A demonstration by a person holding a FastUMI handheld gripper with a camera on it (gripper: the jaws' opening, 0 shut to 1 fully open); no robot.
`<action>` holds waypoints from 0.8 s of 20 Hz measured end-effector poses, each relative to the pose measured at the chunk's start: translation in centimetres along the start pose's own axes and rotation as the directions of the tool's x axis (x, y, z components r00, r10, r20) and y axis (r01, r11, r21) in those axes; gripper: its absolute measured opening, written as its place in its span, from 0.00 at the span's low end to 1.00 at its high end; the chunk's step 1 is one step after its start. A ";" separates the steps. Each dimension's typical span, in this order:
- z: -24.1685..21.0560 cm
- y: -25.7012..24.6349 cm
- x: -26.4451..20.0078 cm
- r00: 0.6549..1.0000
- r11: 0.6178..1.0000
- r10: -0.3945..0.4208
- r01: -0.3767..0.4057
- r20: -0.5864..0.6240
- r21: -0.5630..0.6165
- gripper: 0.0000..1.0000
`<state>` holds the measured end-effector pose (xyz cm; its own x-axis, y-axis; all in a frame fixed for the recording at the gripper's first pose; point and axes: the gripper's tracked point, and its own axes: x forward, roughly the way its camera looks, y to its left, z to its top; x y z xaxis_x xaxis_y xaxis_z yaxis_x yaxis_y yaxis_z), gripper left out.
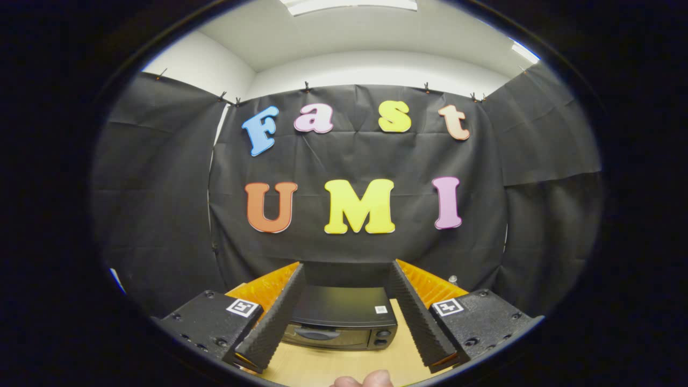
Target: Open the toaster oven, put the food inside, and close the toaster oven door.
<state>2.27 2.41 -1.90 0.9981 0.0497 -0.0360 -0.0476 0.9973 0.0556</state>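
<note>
While the door is shut: no step of the task is done yet.
Toaster oven point(339, 317): on the table point(328, 368), ahead of and below the fingers, framed in the gap between them; handle faces the gripper.
Food: none seen.
Gripper point(346, 278): fingers spread wide, holding nothing, well apart from the oven.
Fingertip point(371, 379): a person's, at the near table edge.
Risk: judged, a high approach could miss the low handle; a one-sided pull could slide the light oven.
</note>
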 end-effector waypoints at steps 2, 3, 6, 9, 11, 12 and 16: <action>-1.2 0.7 0.8 1.000 1.000 0.012 -0.012 -0.026 0.009 1.00; -1.8 1.1 1.2 0.999 1.000 0.015 -0.015 -0.040 0.012 1.00; -3.5 2.4 2.9 0.997 0.999 0.031 -0.030 -0.073 0.025 1.00; -5.7 3.4 4.4 0.992 0.998 0.035 -0.029 -0.124 0.050 1.00; -7.5 3.8 5.4 0.986 0.999 0.035 -0.028 -0.164 0.044 1.00; -8.5 4.0 5.9 0.982 0.999 0.036 -0.029 -0.183 0.043 1.00; -13.5 4.9 7.5 0.949 0.998 0.051 -0.033 -0.312 0.062 1.00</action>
<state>9.04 8.36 -15.37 0.9325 0.1146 -0.3425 -0.0783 0.9899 0.1180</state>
